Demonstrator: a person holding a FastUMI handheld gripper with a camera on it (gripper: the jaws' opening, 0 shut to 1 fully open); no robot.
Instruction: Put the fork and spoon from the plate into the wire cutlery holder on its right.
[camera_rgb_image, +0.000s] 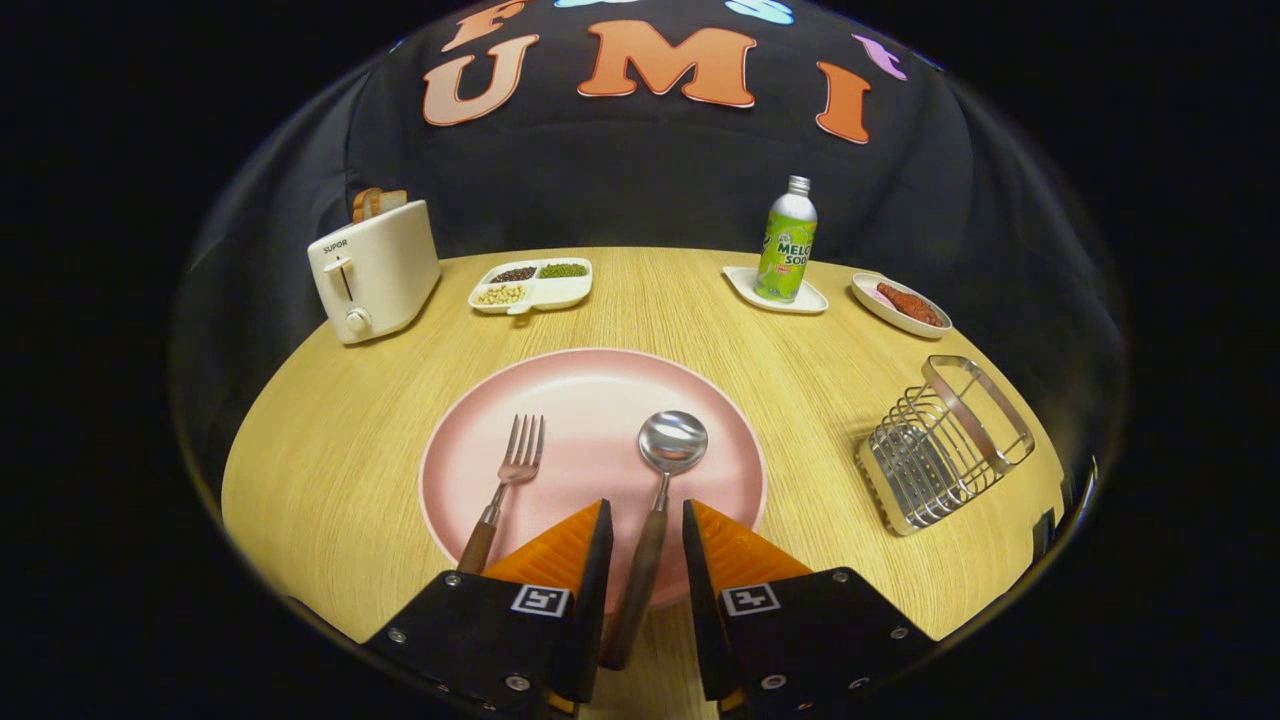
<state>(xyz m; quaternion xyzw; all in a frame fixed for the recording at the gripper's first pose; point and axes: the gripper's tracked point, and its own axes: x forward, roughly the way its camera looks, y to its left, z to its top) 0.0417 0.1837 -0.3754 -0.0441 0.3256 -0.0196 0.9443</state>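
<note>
Gripper view: gripper (645, 520) fingers straddle spoon (660, 490) handle; toaster (372, 270) reads "SUPOR".

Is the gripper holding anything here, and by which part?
Nothing held yet: the gripper is open, its fingers straddling the spoon handle without pressing it.

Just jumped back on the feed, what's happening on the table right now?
A hand-held gripper is lined up on the spoon, its fingers open on either side of the spoon's wooden handle and not yet pressing on it. The spoon and the fork both lie on the pink plate, the fork just beside the fingers. The wire cutlery holder stands to the plate's right with no cutlery in it, so neither piece has been put away.
</note>
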